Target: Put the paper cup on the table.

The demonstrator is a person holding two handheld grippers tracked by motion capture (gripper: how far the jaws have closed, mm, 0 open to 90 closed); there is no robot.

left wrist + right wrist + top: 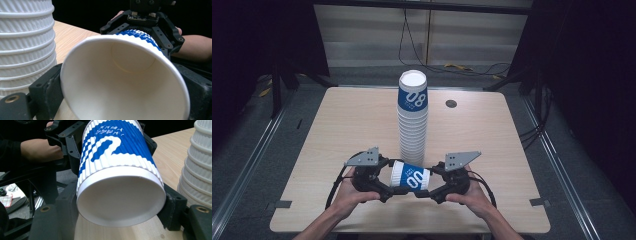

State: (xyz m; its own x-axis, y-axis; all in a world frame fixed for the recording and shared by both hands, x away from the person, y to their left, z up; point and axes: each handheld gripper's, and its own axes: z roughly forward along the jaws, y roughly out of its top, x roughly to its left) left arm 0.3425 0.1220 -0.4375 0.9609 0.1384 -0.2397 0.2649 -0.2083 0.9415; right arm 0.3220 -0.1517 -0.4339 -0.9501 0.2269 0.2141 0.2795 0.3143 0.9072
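Jaws of the left gripper [384, 189] clamp the rim end of a blue-and-white paper cup [411, 176]; the right gripper [428, 189] clamps its base end. The cup lies sideways between them, just before the tall cup stack [413, 117] on the table [342, 125].

Your cup [125, 82] runs off the bottom edge of the left gripper view, so its lower rim is cut away. It covers most of your right hand-held gripper [143, 32] behind it. In the right gripper view the same cup hides your left hand-held gripper [75, 147] in part, and the small white print on its blue band is too fine to read. The stack of cups [197, 170] is cut off by the right edge there.
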